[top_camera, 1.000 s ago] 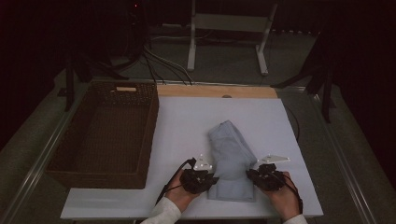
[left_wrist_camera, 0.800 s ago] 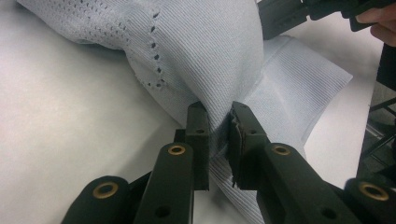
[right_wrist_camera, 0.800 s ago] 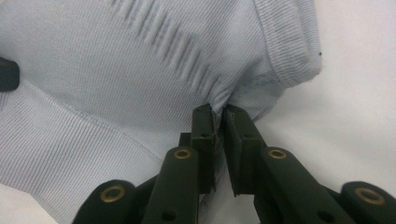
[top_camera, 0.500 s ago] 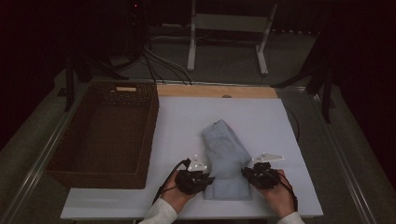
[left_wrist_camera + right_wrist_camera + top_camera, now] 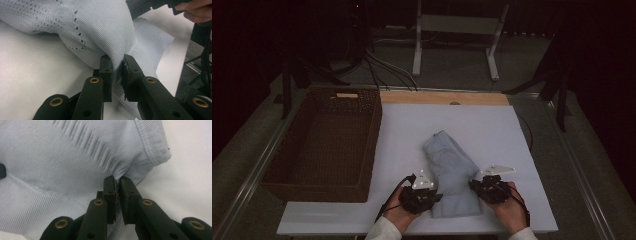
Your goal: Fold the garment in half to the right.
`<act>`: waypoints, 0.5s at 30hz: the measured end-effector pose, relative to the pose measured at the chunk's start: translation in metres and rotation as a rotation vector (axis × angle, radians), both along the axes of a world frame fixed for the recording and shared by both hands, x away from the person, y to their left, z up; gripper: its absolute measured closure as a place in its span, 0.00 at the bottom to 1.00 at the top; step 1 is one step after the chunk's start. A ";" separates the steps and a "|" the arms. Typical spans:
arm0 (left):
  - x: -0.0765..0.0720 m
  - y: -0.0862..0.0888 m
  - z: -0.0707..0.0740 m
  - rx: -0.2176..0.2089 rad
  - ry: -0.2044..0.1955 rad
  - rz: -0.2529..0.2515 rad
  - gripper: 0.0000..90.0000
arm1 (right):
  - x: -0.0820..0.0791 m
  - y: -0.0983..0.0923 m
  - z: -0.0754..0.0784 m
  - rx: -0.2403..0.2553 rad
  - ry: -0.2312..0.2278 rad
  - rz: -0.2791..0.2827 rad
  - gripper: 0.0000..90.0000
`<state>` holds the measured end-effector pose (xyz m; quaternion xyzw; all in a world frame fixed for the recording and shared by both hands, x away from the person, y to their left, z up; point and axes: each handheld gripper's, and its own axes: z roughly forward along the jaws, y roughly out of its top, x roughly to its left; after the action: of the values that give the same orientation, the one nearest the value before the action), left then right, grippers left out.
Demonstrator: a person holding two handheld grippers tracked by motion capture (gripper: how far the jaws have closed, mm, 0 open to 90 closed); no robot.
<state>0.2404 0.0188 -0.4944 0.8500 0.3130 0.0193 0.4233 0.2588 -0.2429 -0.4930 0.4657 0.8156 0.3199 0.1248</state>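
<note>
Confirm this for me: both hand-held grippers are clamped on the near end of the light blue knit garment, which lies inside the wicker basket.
Not quite. The left hand-held gripper and right hand-held gripper do clamp the light blue knit garment, but the high view shows it lying on the white table, beside the wicker basket, not in it.

The left gripper (image 5: 435, 196) and right gripper (image 5: 473, 185) were black, each topped by a grey three-cornered plate and trailing a black cable. Brass-coloured rivets studded their jaw arms. The person wore white sleeves (image 5: 382, 231) at both wrists.
</note>
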 end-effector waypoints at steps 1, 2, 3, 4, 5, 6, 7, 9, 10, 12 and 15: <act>-0.001 0.000 0.000 0.000 0.000 -0.004 0.89 | 0.000 0.000 0.000 0.000 -0.001 0.001 0.93; -0.002 0.000 0.000 0.001 -0.001 -0.009 0.89 | -0.001 0.000 0.000 0.000 -0.001 0.003 0.93; -0.003 -0.001 0.000 0.000 0.002 -0.015 0.89 | -0.001 0.000 0.001 0.000 -0.001 0.004 0.93; -0.004 -0.001 0.000 -0.003 0.005 -0.023 0.89 | -0.001 0.000 0.001 0.001 -0.003 0.006 0.93; -0.006 -0.002 0.001 -0.004 0.009 -0.034 0.89 | -0.002 0.000 0.001 0.001 -0.005 0.009 0.93; -0.007 -0.003 0.001 -0.007 0.010 -0.055 0.89 | -0.002 0.000 0.001 0.001 -0.005 0.012 0.94; -0.008 -0.003 0.001 -0.009 0.012 -0.066 0.88 | -0.002 0.000 0.001 0.001 -0.005 0.016 0.94; -0.008 -0.002 0.002 -0.019 0.016 -0.076 0.84 | -0.003 0.000 0.001 0.000 -0.005 0.019 0.94; -0.007 -0.001 0.002 -0.029 0.022 -0.070 0.80 | -0.003 0.000 0.001 0.000 -0.006 0.020 0.94; -0.005 0.003 0.004 -0.038 0.015 -0.049 0.69 | -0.004 -0.001 0.002 0.004 -0.009 0.019 0.94; -0.002 0.009 0.010 -0.059 -0.008 -0.014 0.54 | -0.005 -0.001 0.003 0.010 -0.008 0.022 0.94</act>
<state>0.2385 0.0274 -0.4846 0.8391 0.3058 0.0104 0.4497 0.2536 -0.2442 -0.4903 0.4562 0.8184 0.3274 0.1222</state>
